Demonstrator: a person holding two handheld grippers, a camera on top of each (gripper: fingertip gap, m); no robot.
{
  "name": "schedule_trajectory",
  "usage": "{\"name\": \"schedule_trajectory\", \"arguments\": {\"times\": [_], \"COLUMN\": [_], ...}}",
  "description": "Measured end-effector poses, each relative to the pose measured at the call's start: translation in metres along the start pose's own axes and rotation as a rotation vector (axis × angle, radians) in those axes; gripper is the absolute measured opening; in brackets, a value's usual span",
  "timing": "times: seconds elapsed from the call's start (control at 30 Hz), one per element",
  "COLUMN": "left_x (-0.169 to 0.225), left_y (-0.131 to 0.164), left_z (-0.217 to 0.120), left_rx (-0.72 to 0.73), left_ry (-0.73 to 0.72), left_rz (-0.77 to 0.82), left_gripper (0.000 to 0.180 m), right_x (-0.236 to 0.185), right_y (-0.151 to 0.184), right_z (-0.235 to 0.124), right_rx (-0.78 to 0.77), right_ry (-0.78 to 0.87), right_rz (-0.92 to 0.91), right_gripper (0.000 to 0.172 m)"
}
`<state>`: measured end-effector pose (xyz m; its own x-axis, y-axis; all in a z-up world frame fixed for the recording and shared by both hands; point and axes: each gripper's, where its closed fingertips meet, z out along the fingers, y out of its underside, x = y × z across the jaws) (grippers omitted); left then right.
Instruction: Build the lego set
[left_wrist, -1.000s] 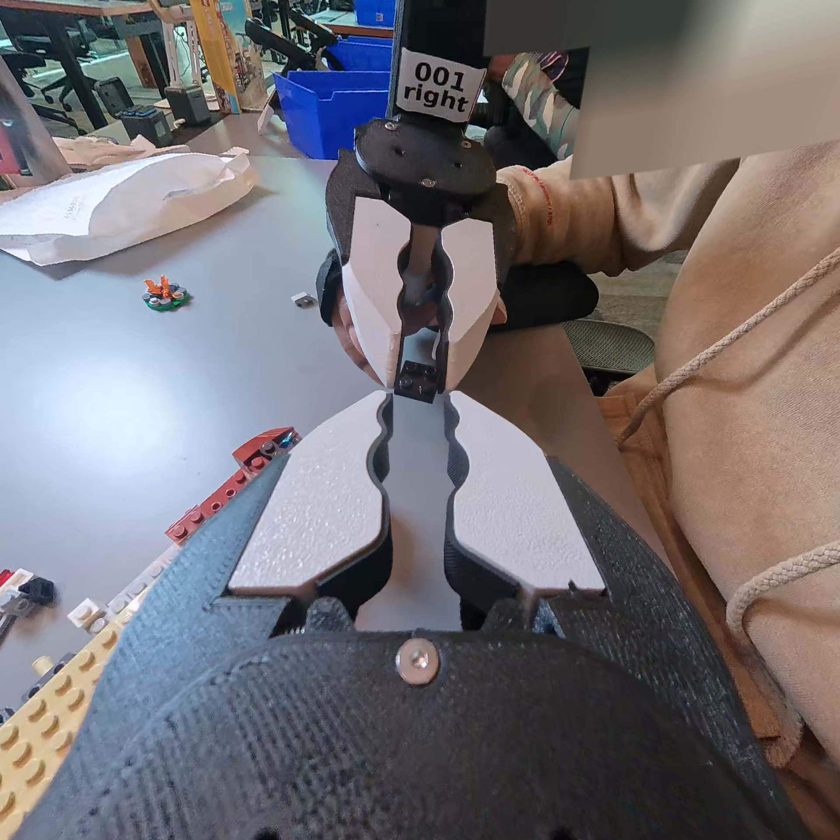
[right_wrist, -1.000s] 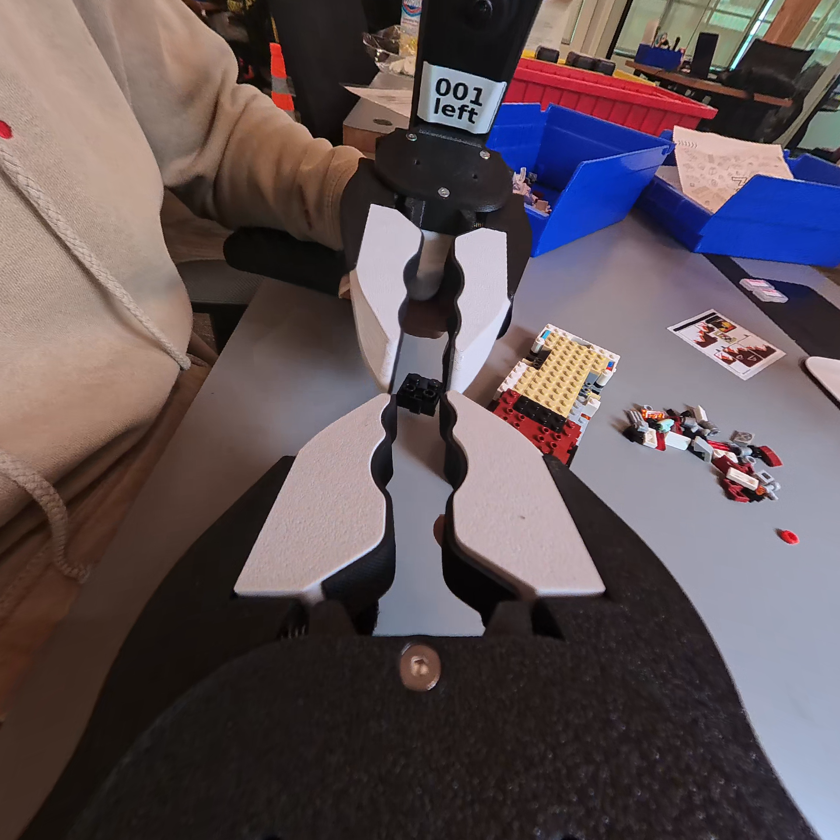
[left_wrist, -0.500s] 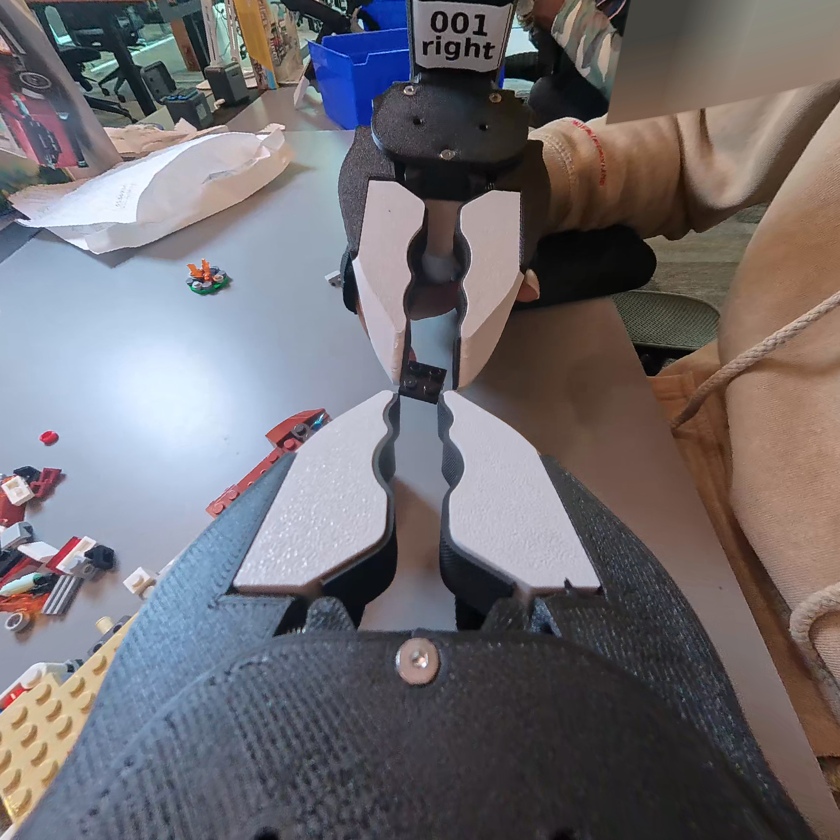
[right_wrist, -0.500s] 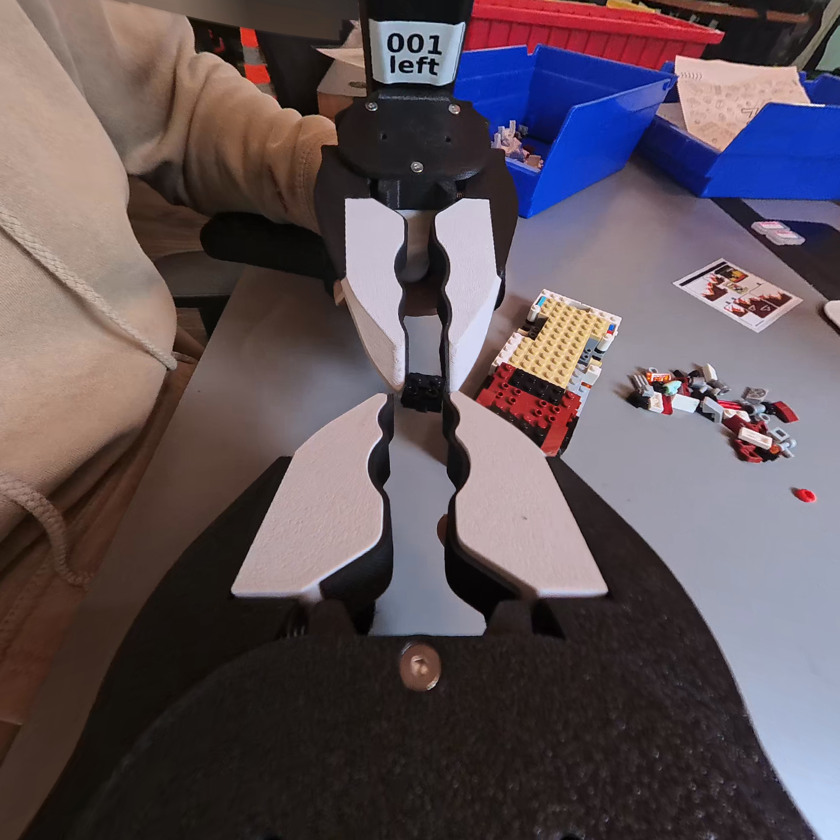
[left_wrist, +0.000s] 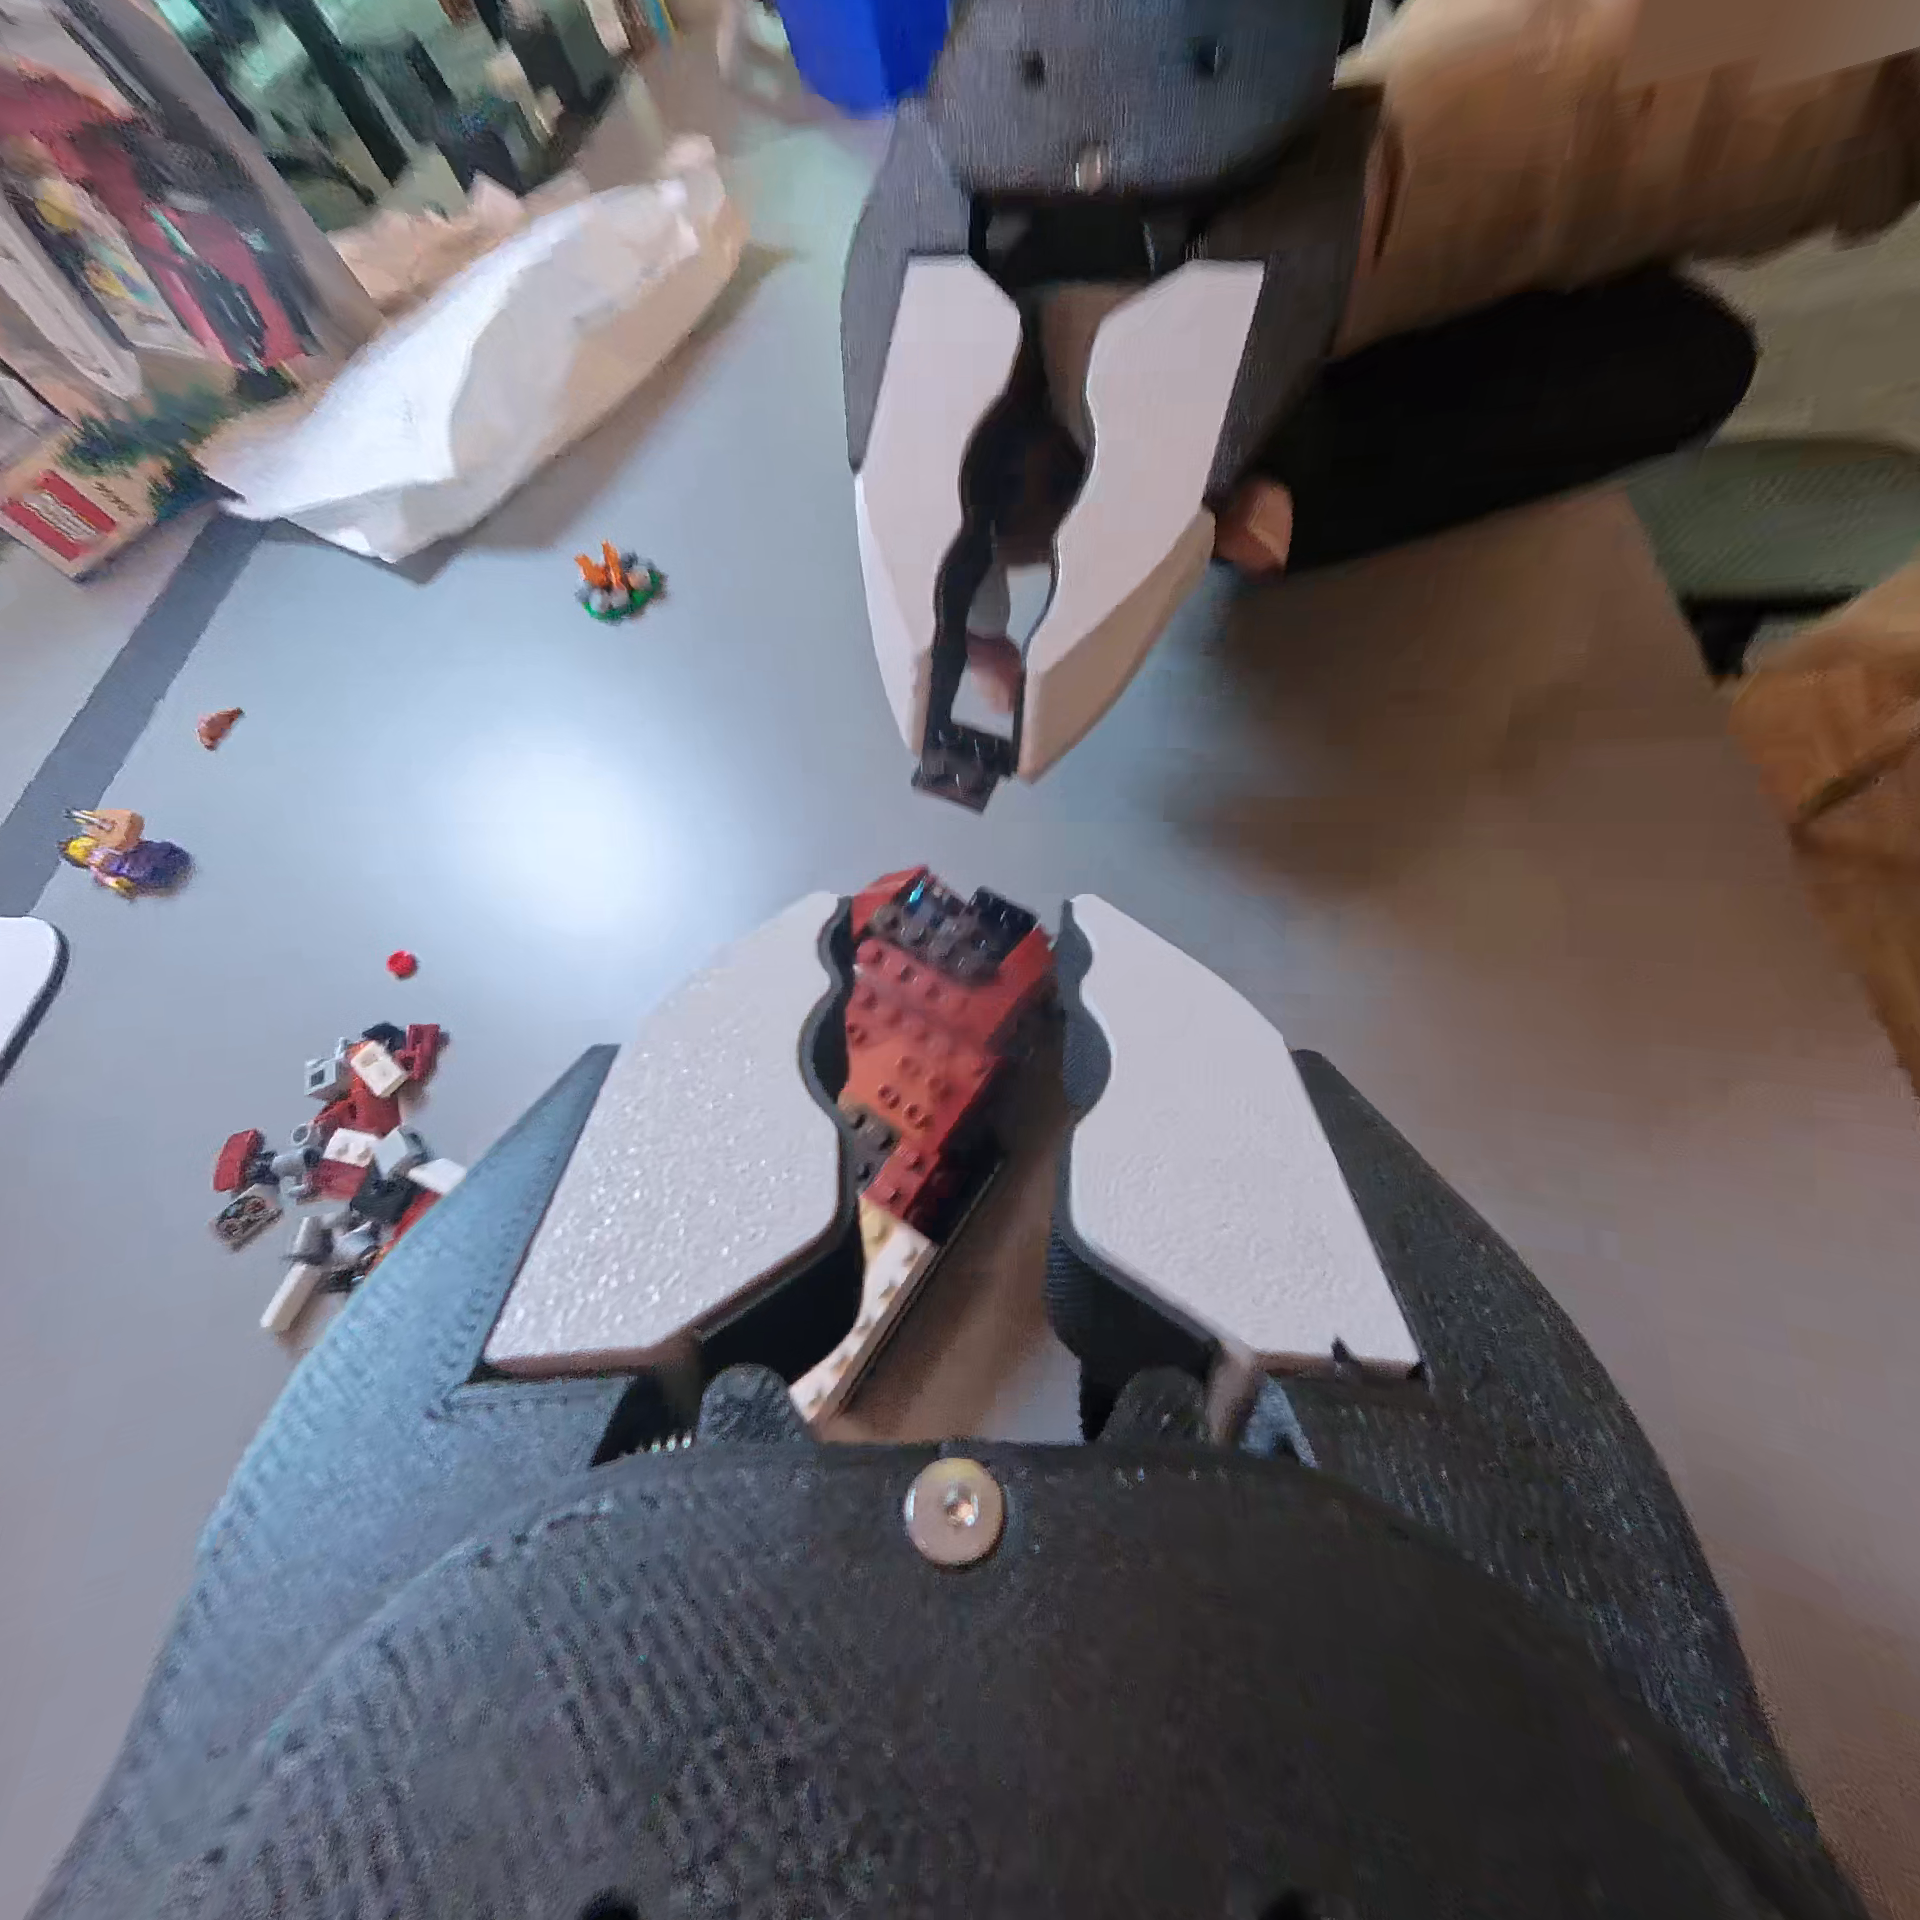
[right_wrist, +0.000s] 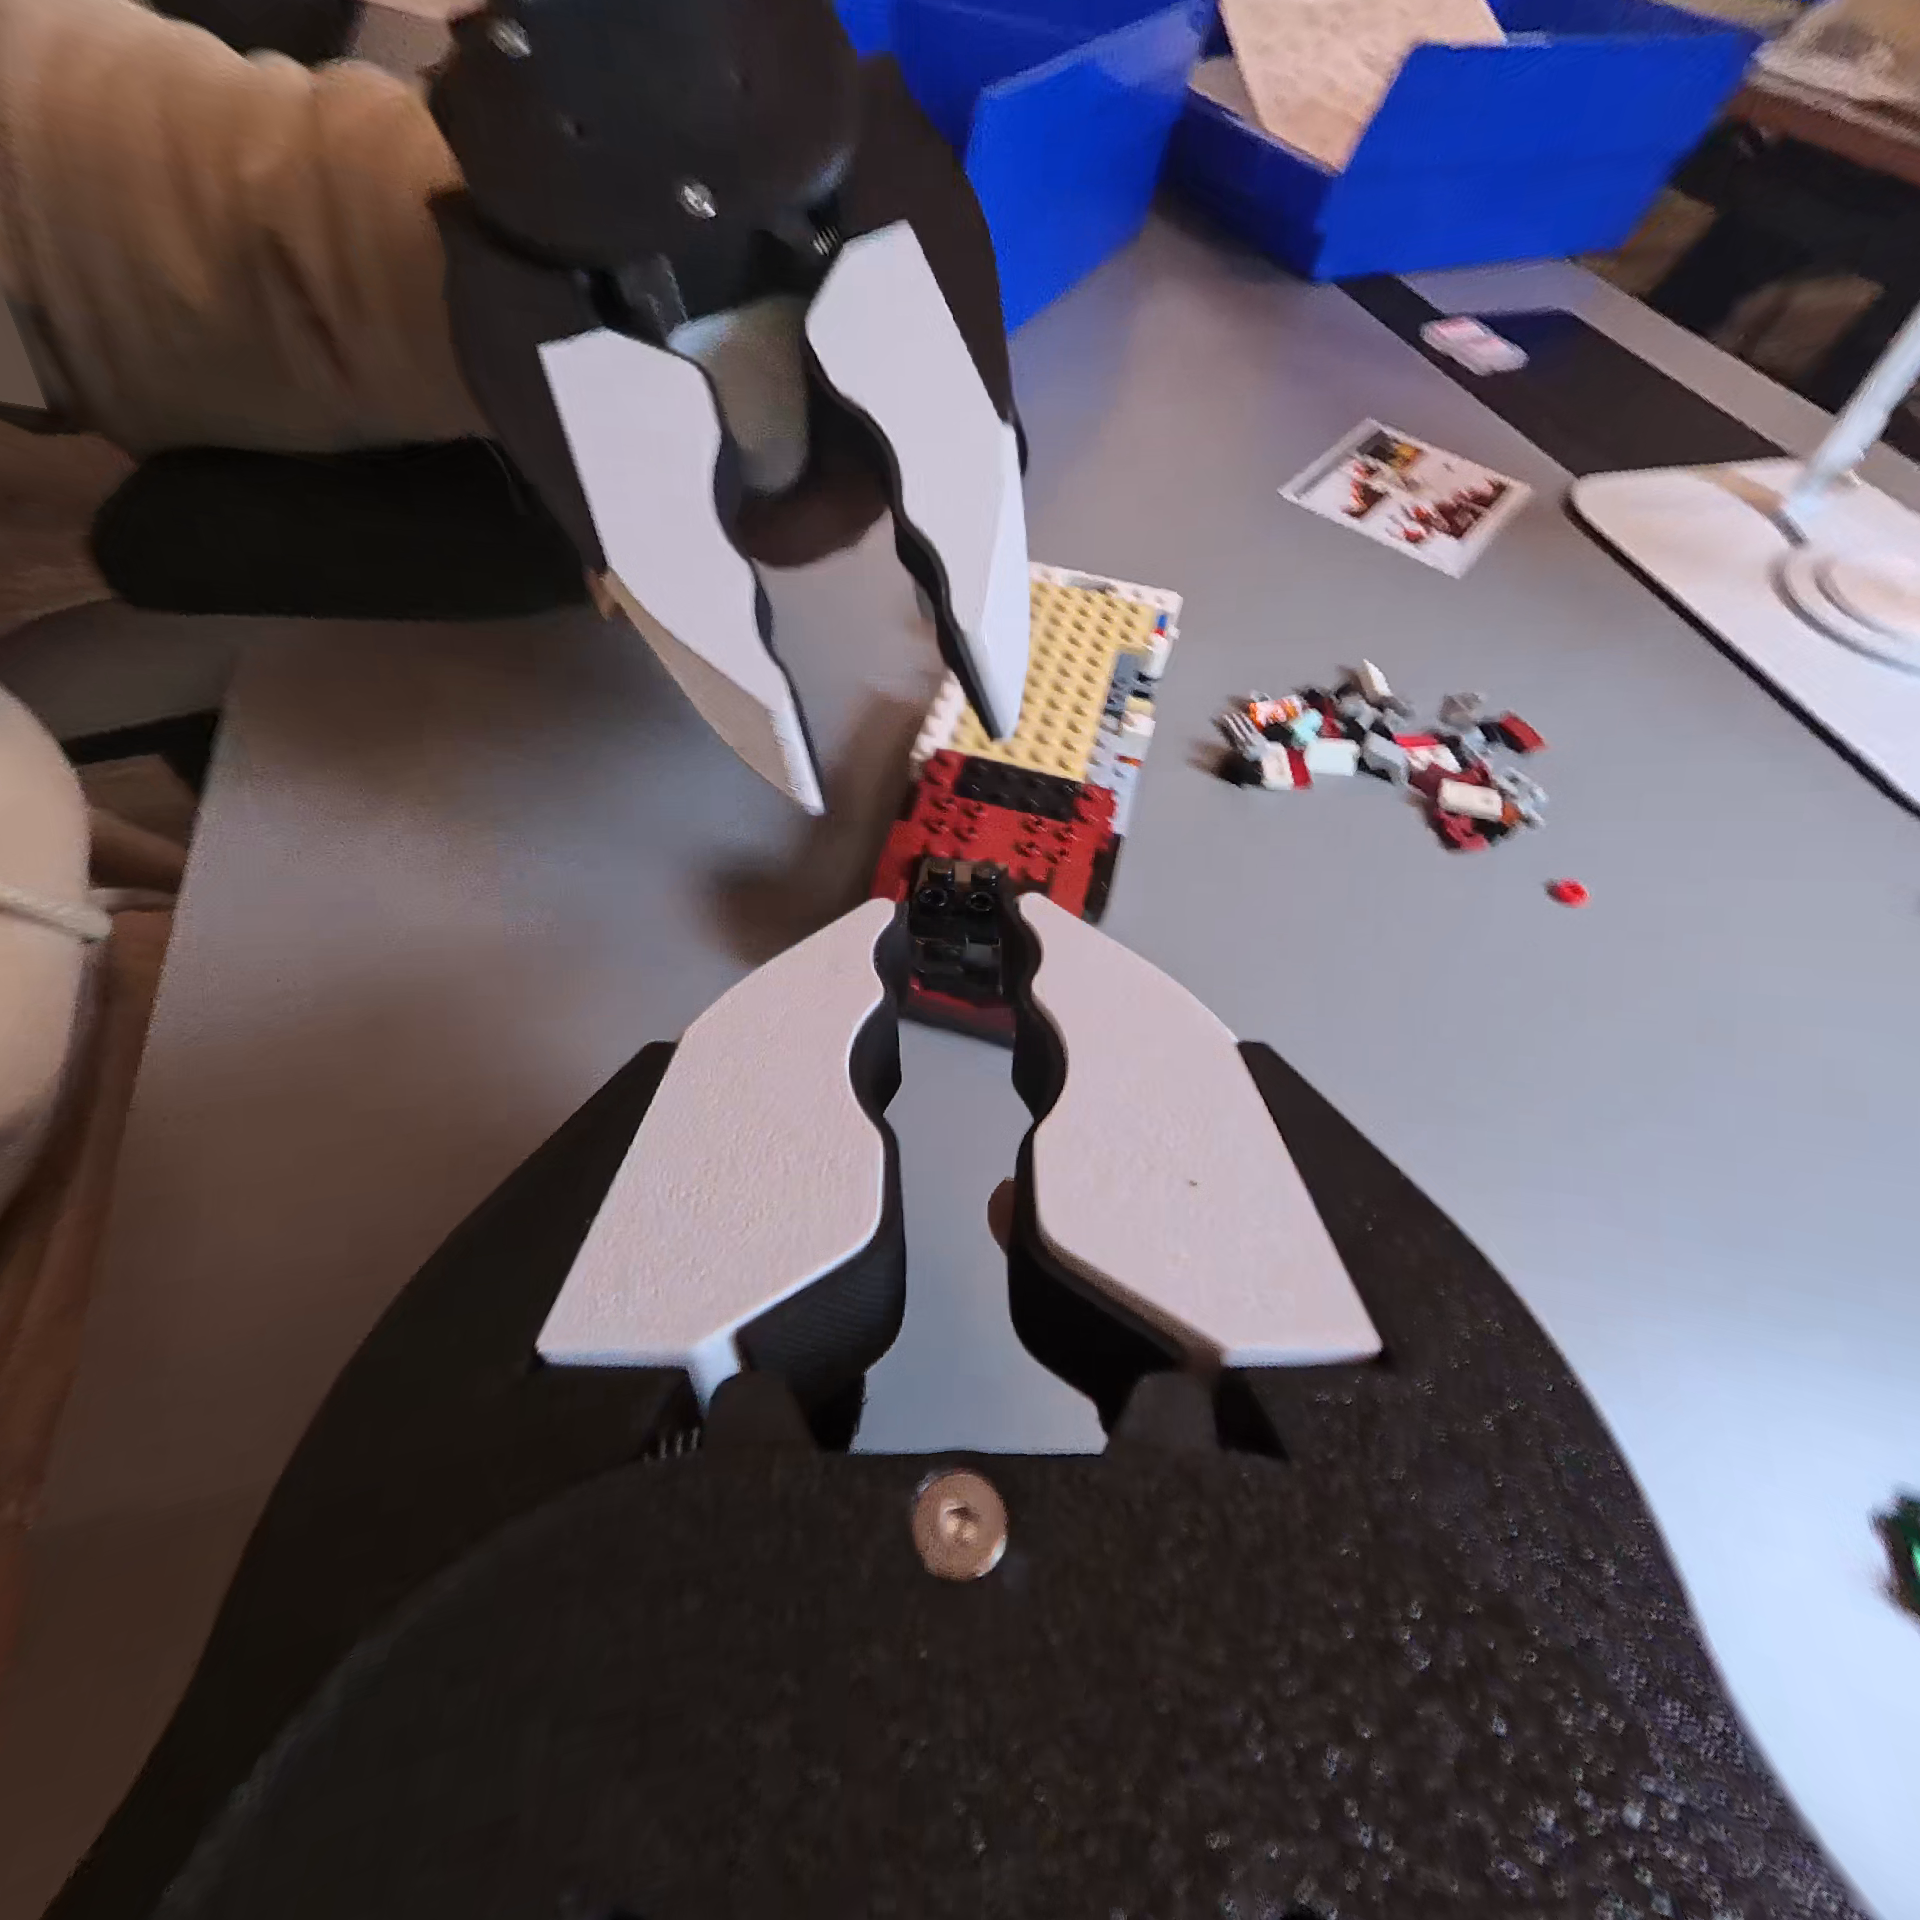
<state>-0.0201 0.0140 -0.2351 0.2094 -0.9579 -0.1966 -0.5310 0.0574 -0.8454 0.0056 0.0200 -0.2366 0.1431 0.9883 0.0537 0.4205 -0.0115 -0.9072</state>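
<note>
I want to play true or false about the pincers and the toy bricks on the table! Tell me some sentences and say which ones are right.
1. The right gripper pinches a small black brick piece at its fingertips. True.
2. The left gripper is shut tight. False: its fingers stand apart, open over the brick model.
3. The brick model has a tan studded top and a dark red part. True.
4. The loose brick pile sits inside a blue bin. False: it lies on the grey table.
5. A small red round piece lies alone on the table. True.
</note>
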Motion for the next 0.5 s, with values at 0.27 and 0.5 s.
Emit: {"name": "schedule_trajectory", "arguments": {"times": [0.27,0.5], "left_x": [-0.009,-0.003], "left_y": [0.032,0.040], "left_z": [0.022,0.033], "left_rx": [-0.315,-0.312], "left_ry": [0.320,0.423], "left_rz": [0.198,0.260], "left_gripper": [0.071,0.059], "right_x": [0.008,0.006], "right_y": [0.022,0.027], "right_z": [0.006,0.016], "right_rx": [-0.124,-0.135], "right_ry": [0.119,0.096], "right_rz": [0.092,0.124], "right_gripper": [0.017,0.017]}}
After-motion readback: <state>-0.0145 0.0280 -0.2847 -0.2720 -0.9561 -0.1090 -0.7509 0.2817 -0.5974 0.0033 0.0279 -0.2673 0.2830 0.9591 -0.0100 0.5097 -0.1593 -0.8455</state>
